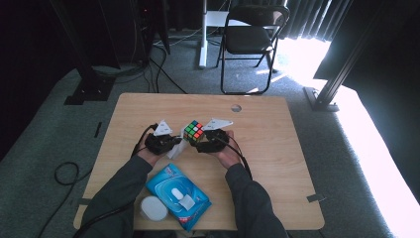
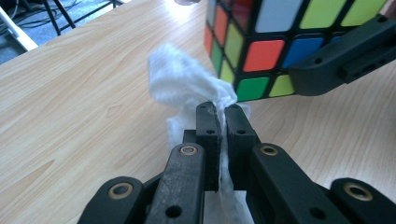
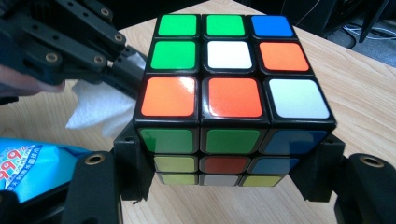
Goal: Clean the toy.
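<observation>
The work in hand looks like wiping the multicoloured plastic puzzle cube [image 1: 193,131] with the crumpled white wet wipe [image 1: 176,148], and doing it well calls for a steady cube and a wipe that stays bunched at the tip.

At the left of centre in the high view, the left gripper [image 1: 171,142] has its fingers [image 2: 208,126] pressed together on a twist of the wipe; in the left gripper view the wipe [image 2: 187,81] balloons upward at mid-frame, just left of the cube's corner [image 2: 243,44] in the upper right. The loose bulge should be dragged flat across one face with light pressure, since a hard push would likely tip the cube in its hold or pull the wipe out of the pinch.

Moving right, the right gripper [image 1: 202,144] clamps the cube: in the right gripper view its fingers [image 3: 133,161] sit on the two lower sides of the cube [image 3: 229,88], which takes up the centre of the frame, top face tilted toward the camera. The wipe [image 3: 100,109] hangs at the cube's left edge, close to touching or just touching. The cube is held above the light wooden counter [image 1: 277,148], near its middle.

Lower left in the high view, a blue wipes packet [image 1: 177,196] lies by a white round lid [image 1: 153,208]
</observation>
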